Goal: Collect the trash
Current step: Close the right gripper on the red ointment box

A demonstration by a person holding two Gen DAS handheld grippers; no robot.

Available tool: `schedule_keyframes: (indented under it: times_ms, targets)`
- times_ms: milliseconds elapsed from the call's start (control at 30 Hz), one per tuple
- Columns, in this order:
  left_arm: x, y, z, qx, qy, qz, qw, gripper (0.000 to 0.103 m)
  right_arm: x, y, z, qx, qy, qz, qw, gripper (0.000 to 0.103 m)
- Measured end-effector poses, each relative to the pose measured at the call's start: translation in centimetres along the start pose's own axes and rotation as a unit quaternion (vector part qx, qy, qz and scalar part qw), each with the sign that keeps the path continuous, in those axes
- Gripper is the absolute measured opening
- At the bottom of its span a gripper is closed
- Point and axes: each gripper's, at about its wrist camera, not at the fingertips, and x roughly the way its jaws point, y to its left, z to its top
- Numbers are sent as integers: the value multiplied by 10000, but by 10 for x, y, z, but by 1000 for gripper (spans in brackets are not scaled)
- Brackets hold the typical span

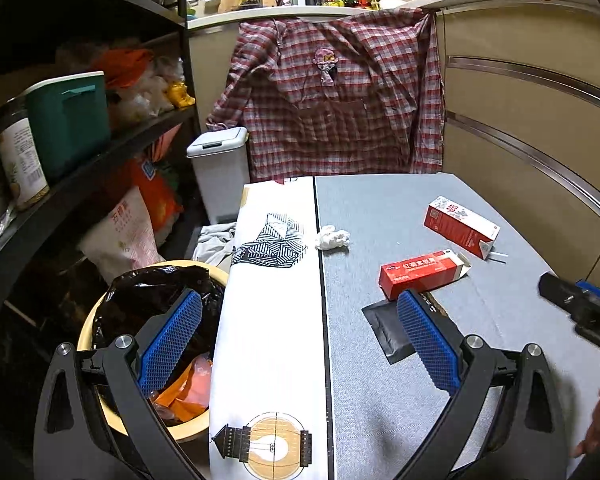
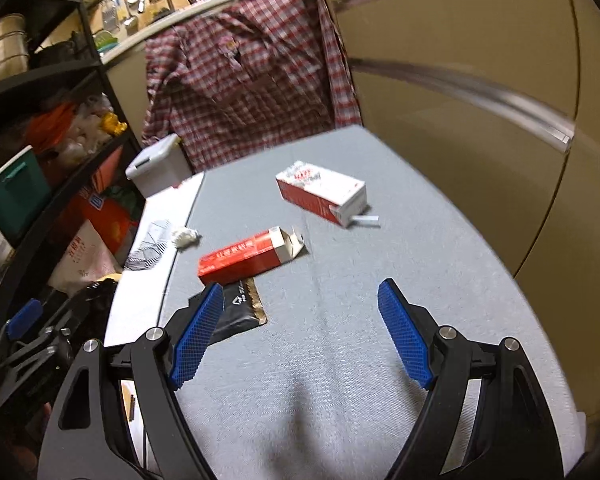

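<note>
Red carton lies mid-frame on the bench — long axis slanting lower left to upper right — just beyond the right claw, nearer than the left claw; both gape empty.

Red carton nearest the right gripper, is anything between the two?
Nothing visible blocks it. The right gripper is open above bare grey table; the red carton lies ahead-left, resting partly on a black pouch.
</note>
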Motion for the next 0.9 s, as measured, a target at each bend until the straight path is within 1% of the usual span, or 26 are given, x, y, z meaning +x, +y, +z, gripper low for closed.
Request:
schedule_keyframes:
  times_ms: [200, 300, 433, 567, 667, 700, 767, 900]
  targets:
    - [7, 21, 0, -219, 42, 284, 9993, 95, 42, 8, -1, 149, 319, 106, 9993, 79]
    - [10, 35, 1, -389, 70, 440, 9982, 95, 59, 22, 5, 122, 384, 182, 9990, 79]
    - [13, 57, 2, -610, 68, 651, 9960, 95, 81, 45, 15, -71, 387, 258, 9989, 79]
    - [17, 77, 1, -807, 89, 859, 9930, 95, 106, 62, 20, 18, 526, 286, 9982, 79]
    - [21, 91, 0, -970, 129, 964, 9905, 95, 122, 79, 20, 38, 629, 163, 9979, 79]
    - [22, 95, -1, -1030, 143, 989, 9896, 95, 127, 86, 21, 27, 669, 62, 9977, 79]
    - [24, 101, -1, -1125, 160, 1017, 9883, 95, 135, 103, 22, -37, 666, -291, 9973, 79]
    - [25, 112, -1, -1266, 154, 1041, 9864, 95, 141, 122, 26, 6, 518, -669, 9964, 79]
